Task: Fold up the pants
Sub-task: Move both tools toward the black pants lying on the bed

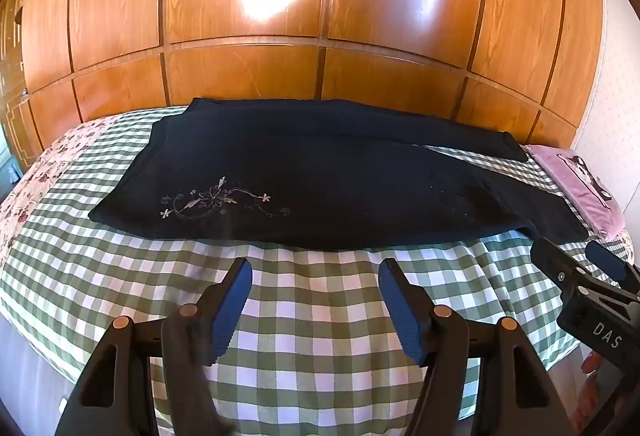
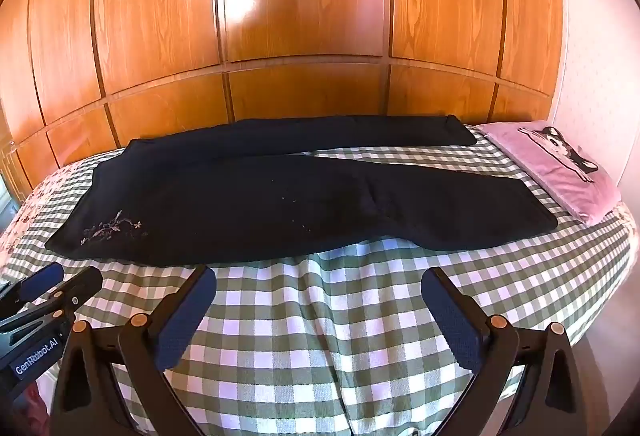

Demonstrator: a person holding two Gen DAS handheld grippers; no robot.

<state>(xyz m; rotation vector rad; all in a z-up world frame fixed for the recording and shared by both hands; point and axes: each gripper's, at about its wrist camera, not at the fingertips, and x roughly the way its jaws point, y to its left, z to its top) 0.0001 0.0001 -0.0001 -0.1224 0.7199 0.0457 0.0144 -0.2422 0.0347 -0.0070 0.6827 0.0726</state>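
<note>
Both the left claw (image 1: 315, 300) and the right claw (image 2: 319, 320) gape empty over the bed (image 1: 304, 320) before the flat pants (image 1: 304, 175), whose far hem only the right wrist view shows whole.

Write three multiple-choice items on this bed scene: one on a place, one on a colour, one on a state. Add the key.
1. Where is the pink pillow?
A. at the pants' leg end
B. at the waist end
C. under the pants

2. What colour are the pants?
A. red
B. black
C. white

3. How do the jaws of the left gripper and right gripper stand?
A. both open, empty
B. both shut on cloth
C. one holds the pillow

Key: 1 A, the pillow lies beside the leg hems; 2 B, the cloth is black with pale embroidery; 3 A, checked bedspread shows between the parted jaws.
</note>
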